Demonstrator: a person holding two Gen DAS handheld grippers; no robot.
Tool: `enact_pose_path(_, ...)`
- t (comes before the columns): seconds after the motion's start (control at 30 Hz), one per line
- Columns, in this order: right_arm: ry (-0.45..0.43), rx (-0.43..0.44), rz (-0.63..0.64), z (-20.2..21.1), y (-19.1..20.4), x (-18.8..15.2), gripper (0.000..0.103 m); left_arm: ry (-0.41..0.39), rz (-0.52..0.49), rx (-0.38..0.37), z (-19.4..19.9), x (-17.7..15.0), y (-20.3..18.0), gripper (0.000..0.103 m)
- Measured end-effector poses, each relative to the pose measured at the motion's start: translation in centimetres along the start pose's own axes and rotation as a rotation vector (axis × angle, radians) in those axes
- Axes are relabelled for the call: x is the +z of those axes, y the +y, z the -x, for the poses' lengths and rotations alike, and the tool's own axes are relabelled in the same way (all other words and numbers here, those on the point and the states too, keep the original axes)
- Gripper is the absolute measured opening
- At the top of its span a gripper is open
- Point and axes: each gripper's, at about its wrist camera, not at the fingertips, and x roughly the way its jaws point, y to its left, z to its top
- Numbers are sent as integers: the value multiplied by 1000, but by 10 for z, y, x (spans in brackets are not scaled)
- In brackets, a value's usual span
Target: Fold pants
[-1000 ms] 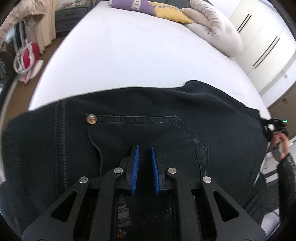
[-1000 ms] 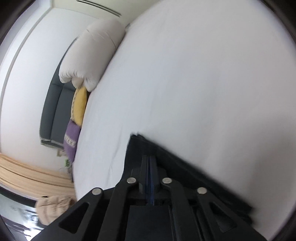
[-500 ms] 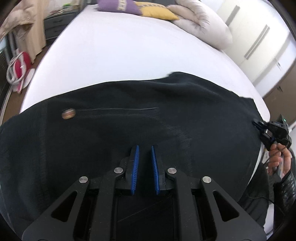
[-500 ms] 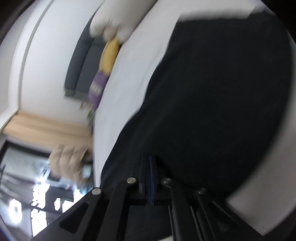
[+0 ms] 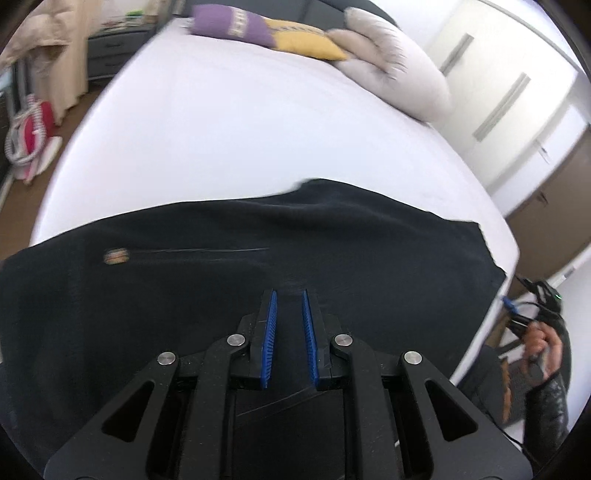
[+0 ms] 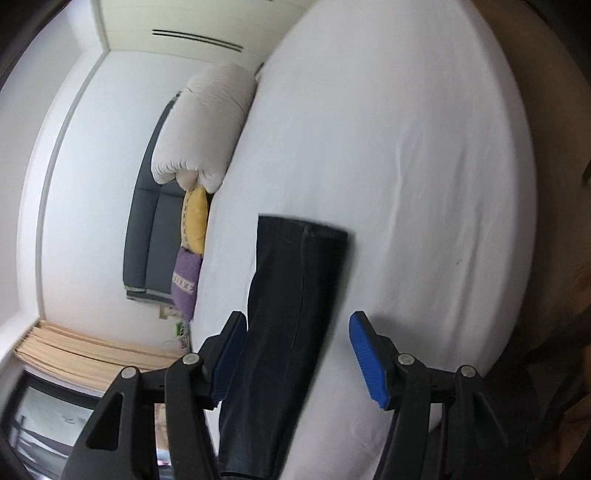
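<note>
Black pants [image 5: 332, 251] lie spread across the near part of the white bed [image 5: 240, 129], with a metal button [image 5: 116, 255] at the left. My left gripper [image 5: 288, 293] sits over the near edge of the pants, its blue pads almost together with dark cloth between them. In the right wrist view one folded pant leg [image 6: 295, 280] lies flat on the bed [image 6: 424, 184]. My right gripper [image 6: 298, 317] hovers over it; its jaws are opening wide, and the pads stand clear on either side of the leg. A hand [image 5: 543, 343] holds that gripper off the bed's right corner.
A purple pillow [image 5: 229, 24], a yellow pillow [image 5: 303, 40] and a rolled white duvet [image 5: 399, 74] line the far end of the bed. A red bag [image 5: 29, 129] lies on the floor at the left. White wardrobe doors [image 5: 517, 74] stand to the right.
My right gripper's jaws have gone from shut on the pant leg to wide apart, and the leg now lies on the bed. The left gripper has risen slightly, still closed.
</note>
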Motion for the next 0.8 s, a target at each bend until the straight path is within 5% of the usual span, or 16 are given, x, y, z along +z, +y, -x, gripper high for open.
enact_pose_path(0.17,4,11,-45,-22,-9,6,62,106,-33,7,-34,-4,-17,14)
enact_pose_path(0.37,8,41,-58,-48,-8,22,53,116,31,-44,-39,-12,-1,13)
enact_pose_path(0.47,13,40,-47,-59,-1,27,41,114,41,-54,-45,-11,8,13)
enact_pose_path(0.53,21,34,-43,-58,-4,28,20,111,46,-58,-47,-14,8,13)
enact_pose_path(0.6,38,31,-53,-60,-10,29,9,112,53,-67,-46,-14,13,13)
enact_pose_path(0.8,31,-10,-1,-63,-1,30,7,111,83,-99,-47,-8,31,13)
